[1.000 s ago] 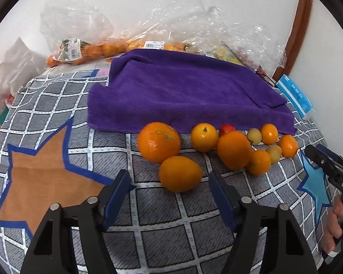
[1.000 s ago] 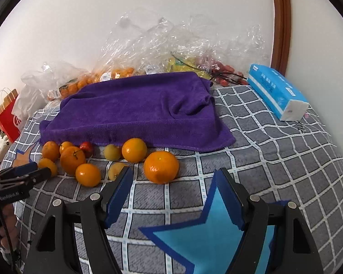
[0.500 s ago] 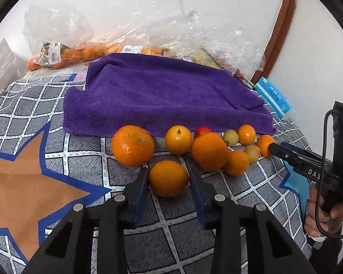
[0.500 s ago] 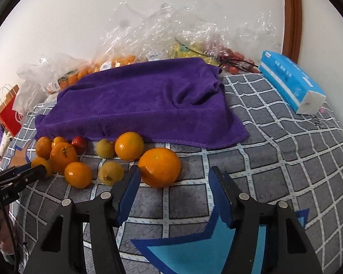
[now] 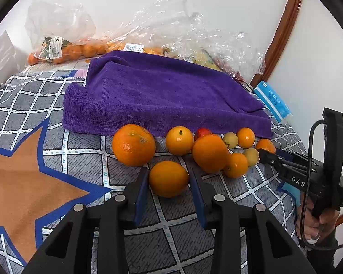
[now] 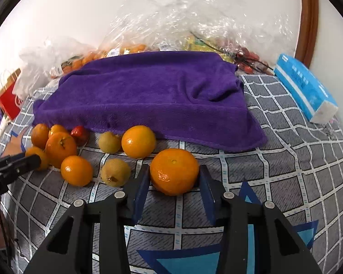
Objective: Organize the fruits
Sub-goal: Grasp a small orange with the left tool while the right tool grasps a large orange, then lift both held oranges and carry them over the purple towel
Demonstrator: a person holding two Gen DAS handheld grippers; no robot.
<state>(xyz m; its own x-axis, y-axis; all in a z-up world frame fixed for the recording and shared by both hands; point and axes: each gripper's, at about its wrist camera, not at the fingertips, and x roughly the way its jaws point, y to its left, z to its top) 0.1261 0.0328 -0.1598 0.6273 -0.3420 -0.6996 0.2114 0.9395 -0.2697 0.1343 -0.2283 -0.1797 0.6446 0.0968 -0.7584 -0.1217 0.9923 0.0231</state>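
Observation:
A smooth oval orange (image 5: 168, 180) lies on the grey checked cloth (image 5: 84, 159), and my left gripper (image 5: 168, 172) is shut on it with both blue pads against its sides. My right gripper (image 6: 174, 169) has its jaws closing on a dimpled mandarin (image 6: 174, 171), with the pads touching both sides. Between the two held fruits lies a loose cluster: a big orange (image 5: 133, 145), smaller oranges (image 6: 76, 171), two yellow-green fruits (image 6: 115, 172) and a small red one (image 6: 80, 132). In the left wrist view the right gripper (image 5: 261, 154) reaches in from the right edge.
A purple towel (image 6: 148, 96) is draped over a raised shape just behind the fruit. Clear plastic bags of fruit (image 5: 64, 48) line the wall. A blue tissue pack (image 6: 306, 91) lies at the right, a red paper bag (image 6: 9, 100) at the far left.
Both grippers have closed from wide open onto their fruits. The right gripper moved forward and down until the mandarin sat between its pads; the left stayed around the oval orange.

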